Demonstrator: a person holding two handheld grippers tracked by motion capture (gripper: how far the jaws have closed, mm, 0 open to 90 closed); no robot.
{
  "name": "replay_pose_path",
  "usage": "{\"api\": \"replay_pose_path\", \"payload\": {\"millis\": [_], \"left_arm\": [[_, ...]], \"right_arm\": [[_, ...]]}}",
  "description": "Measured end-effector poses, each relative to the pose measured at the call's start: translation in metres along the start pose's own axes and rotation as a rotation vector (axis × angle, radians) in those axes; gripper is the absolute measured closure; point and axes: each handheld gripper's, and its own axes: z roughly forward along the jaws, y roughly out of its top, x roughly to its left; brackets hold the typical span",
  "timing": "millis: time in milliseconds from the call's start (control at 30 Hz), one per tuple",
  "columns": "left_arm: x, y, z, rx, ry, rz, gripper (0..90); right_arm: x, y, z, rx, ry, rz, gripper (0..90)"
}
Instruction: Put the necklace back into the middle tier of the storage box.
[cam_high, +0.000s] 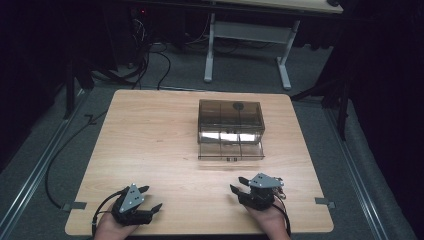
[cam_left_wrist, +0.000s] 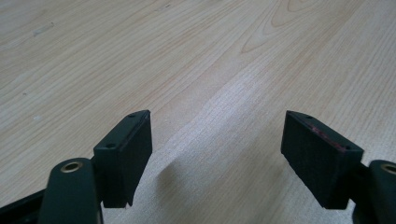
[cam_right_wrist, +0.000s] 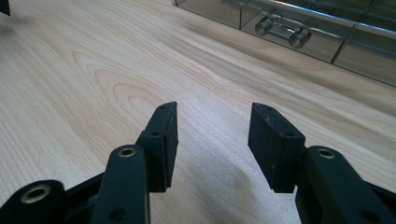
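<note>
A smoky transparent plastic box (cam_high: 230, 128) with a drawer pulled out toward me stands on the wooden table (cam_high: 150, 130), a little right of centre. The drawer's front carries a small clear handle (cam_right_wrist: 283, 31). My left gripper (cam_high: 151, 198) rests near the table's front left edge, held by a hand, its jaws wide apart over bare wood (cam_left_wrist: 217, 154). My right gripper (cam_high: 238, 184) sits near the front right, below the box, also open with nothing between its pads (cam_right_wrist: 212, 144). Its jaws point toward the drawer front.
Cables trail from both grippers over the front edge. Beyond the table stands a white-legged desk (cam_high: 247, 35) with wires on the grey floor. Metal rails (cam_high: 30, 175) run along both sides of the table. Two tape marks (cam_high: 325, 202) sit near the front corners.
</note>
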Motion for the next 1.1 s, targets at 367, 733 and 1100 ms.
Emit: {"api": "replay_pose_path", "payload": {"millis": [367, 733, 1100], "left_arm": [[0.001, 0.000, 0.000, 0.004, -0.004, -0.004, 25.1], [0.000, 0.000, 0.000, -0.002, -0.005, 0.006, 25.4], [-0.001, -0.001, -0.002, -0.008, -0.006, 0.009, 25.8]], "right_arm": [[-0.007, -0.001, -0.011, -0.010, 0.023, 0.034, 52.7], [-0.024, -0.011, -0.033, -0.002, -0.017, 0.055, 53.9], [-0.035, -0.018, -0.052, 0.069, -0.060, 0.047, 57.1]]}}
